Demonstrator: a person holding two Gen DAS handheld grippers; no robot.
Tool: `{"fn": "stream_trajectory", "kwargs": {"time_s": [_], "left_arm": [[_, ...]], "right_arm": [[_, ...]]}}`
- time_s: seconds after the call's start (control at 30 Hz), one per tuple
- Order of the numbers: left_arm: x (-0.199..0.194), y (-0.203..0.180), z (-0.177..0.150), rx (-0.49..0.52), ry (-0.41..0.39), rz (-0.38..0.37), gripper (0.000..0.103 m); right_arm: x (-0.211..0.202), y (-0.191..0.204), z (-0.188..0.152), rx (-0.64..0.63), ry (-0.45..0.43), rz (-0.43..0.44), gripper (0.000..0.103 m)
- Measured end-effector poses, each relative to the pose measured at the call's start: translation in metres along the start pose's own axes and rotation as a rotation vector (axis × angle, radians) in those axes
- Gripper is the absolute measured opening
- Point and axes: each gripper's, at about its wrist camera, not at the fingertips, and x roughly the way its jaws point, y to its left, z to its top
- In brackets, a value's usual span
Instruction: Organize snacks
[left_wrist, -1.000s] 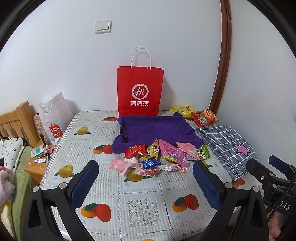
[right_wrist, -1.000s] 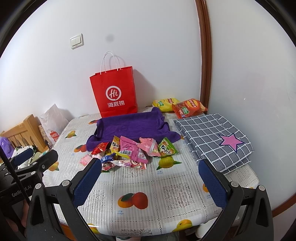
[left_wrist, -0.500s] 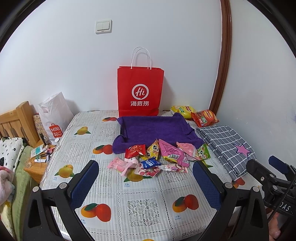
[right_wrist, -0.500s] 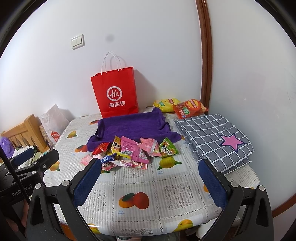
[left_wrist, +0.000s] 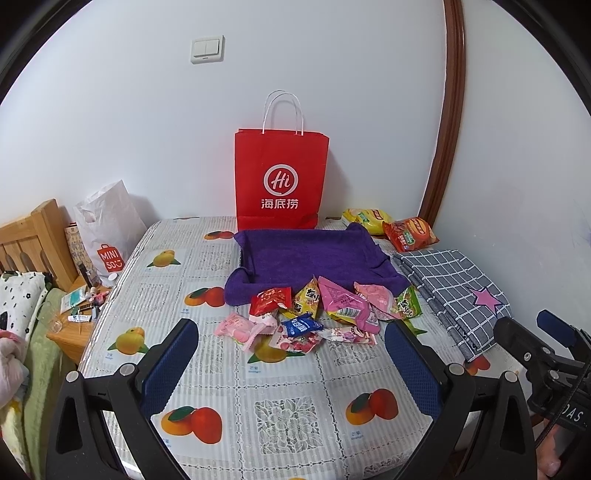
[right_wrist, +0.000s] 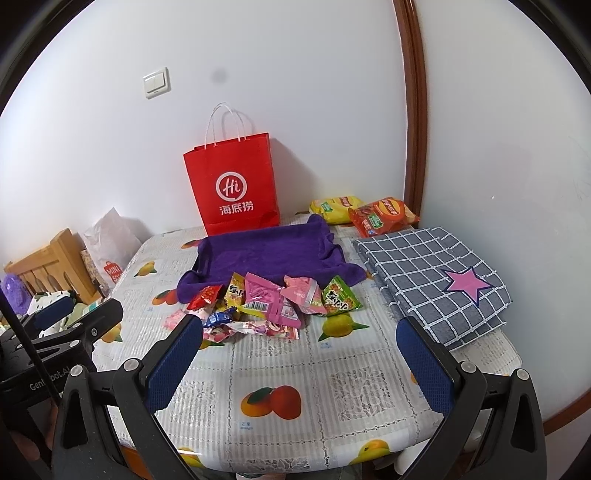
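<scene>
Even, soft indoor light is filling both sharp views; fisheye bending is curving the edges, corners going black.

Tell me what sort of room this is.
Probably a bedroom at home: a wooden headboard with bedding beside the table, a cluttered nightstand, and a light switch on the wall.
</scene>
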Motion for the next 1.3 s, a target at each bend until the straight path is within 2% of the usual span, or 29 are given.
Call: {"fn": "stream_trajectory", "kwargs": {"time_s": [0.33, 0.57, 0.73, 0.83, 1.07, 1.3], "left_arm": [[0.016, 0.008, 0.009, -0.022, 0.016, -0.001, 0.102], [0.042, 0.021, 0.013, -0.039, 0.060, 0.004, 0.102], [0.073, 0.038, 0.016, -0.063, 0.103, 0.031, 0.101], [0.094, 0.049, 0.016, -0.086, 0.139, 0.037, 0.095], [0.141, 0.066, 0.016, -0.102, 0.205, 0.060, 0.094], [0.182, 0.075, 0.016, -0.108, 0.253, 0.064, 0.094]], "right_arm": [[0.015, -0.010, 0.009, 0.019, 0.011, -0.008, 0.103], [0.045, -0.027, 0.014, 0.050, 0.051, -0.032, 0.103], [0.080, -0.040, 0.014, 0.067, 0.103, -0.057, 0.102], [0.105, -0.049, 0.014, 0.070, 0.140, -0.076, 0.098], [0.163, -0.073, 0.010, 0.085, 0.221, -0.103, 0.092], [0.215, -0.087, 0.009, 0.072, 0.271, -0.100, 0.092]]}}
